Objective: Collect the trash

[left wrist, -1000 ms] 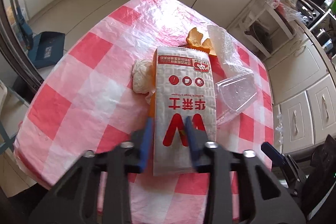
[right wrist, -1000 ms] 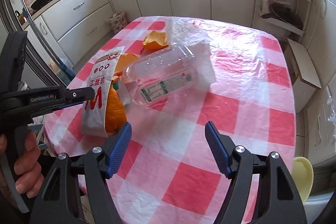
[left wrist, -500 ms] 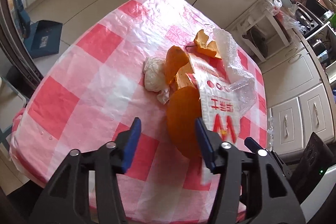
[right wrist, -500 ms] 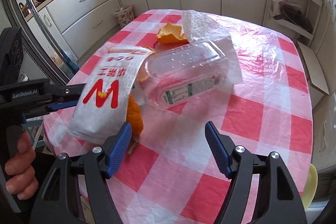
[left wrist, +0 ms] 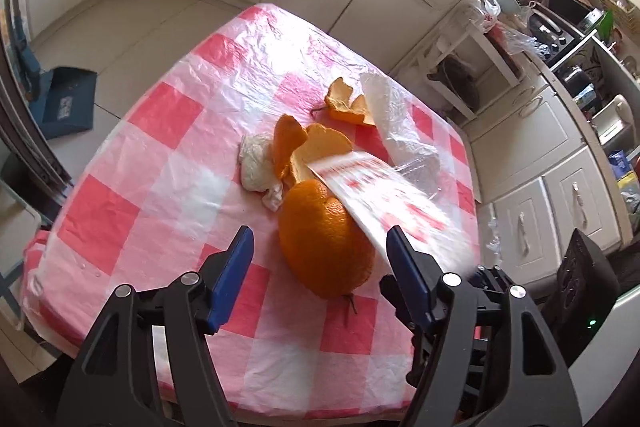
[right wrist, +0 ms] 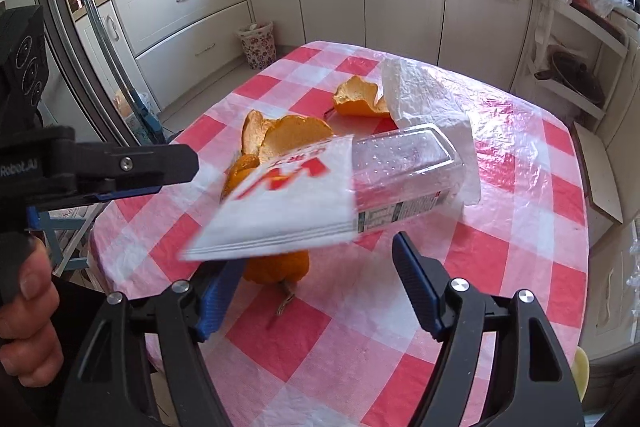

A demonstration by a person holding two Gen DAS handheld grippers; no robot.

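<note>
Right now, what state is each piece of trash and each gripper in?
left gripper: open, jaws just opened, holding nothing
right gripper: open, empty
paper bag: loose, blurred, over the orange peel
orange peel: on table, torn open
clear plastic box: lying on its side
crumpled tissue: on table
plastic sheet: crumpled

The white paper bag (right wrist: 288, 203) is motion-blurred in both views; its red print cannot be read. In the right wrist view it covers the near end of the clear plastic box (right wrist: 404, 171) and most of the orange peel (right wrist: 276, 263) under it. In the left wrist view the bag (left wrist: 392, 203) hides the box almost entirely. The box label text is too small to read. The left gripper (right wrist: 120, 171) is cut off by the left edge there.
</note>
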